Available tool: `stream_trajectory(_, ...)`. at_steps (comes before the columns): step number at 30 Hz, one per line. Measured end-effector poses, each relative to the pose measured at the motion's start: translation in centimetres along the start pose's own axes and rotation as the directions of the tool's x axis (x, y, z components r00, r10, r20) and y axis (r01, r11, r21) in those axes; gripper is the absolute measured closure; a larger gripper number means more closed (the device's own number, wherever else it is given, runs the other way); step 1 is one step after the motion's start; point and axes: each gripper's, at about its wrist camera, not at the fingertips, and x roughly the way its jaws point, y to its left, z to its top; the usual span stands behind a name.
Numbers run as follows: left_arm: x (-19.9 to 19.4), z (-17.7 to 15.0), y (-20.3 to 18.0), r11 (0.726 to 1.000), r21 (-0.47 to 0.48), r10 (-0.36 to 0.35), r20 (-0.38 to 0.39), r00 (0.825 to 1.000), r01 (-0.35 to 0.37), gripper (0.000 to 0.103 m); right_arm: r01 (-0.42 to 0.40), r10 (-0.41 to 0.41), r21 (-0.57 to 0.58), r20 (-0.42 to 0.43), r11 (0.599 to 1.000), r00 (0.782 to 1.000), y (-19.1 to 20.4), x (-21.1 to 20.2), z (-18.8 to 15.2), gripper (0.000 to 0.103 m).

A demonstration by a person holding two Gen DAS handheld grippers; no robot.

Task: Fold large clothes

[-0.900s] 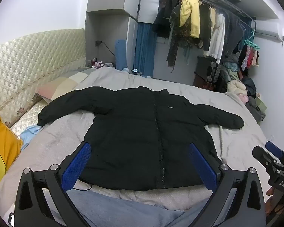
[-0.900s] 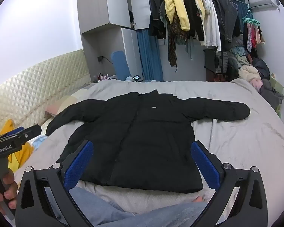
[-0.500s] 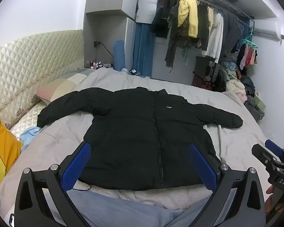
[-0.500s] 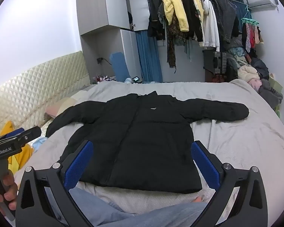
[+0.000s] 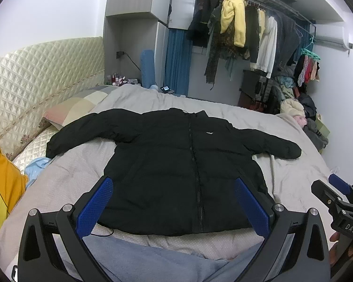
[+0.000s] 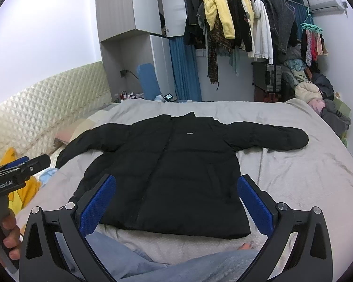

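A black puffer jacket (image 5: 176,164) lies flat, front up and zipped, on the grey bed, both sleeves spread out sideways; it also shows in the right wrist view (image 6: 171,164). My left gripper (image 5: 174,202) is open and empty, held above the jacket's hem. My right gripper (image 6: 176,199) is open and empty, also above the hem. Each gripper shows at the edge of the other's view: the right one (image 5: 341,202) and the left one (image 6: 18,174).
The person's knees in blue trousers (image 6: 176,268) are at the near edge of the grey bed (image 6: 294,176). A quilted headboard (image 5: 35,82), pillows and a yellow cushion (image 5: 0,188) lie left. A loaded clothes rail (image 6: 242,23) and clothes piles (image 6: 322,103) stand behind.
Both views have lifted and shifted slightly; the jacket has not moved and both grippers stay open.
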Motion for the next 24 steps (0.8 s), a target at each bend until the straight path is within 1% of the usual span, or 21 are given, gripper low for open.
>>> stream_trajectory(10,0.19,-0.04,-0.32,1.000,0.008,-0.010,-0.013,1.000,0.010,0.000,0.010,-0.010,-0.011,-0.009,1.000,1.000,0.31,0.27,-0.08,0.000)
stream_trajectory(24,0.70,0.02,-0.39,1.000,0.015,-0.008,-0.024,1.000,0.008,0.000,0.025,-0.025,0.022,-0.021,0.999,0.999,-0.51,0.37,-0.32,0.000)
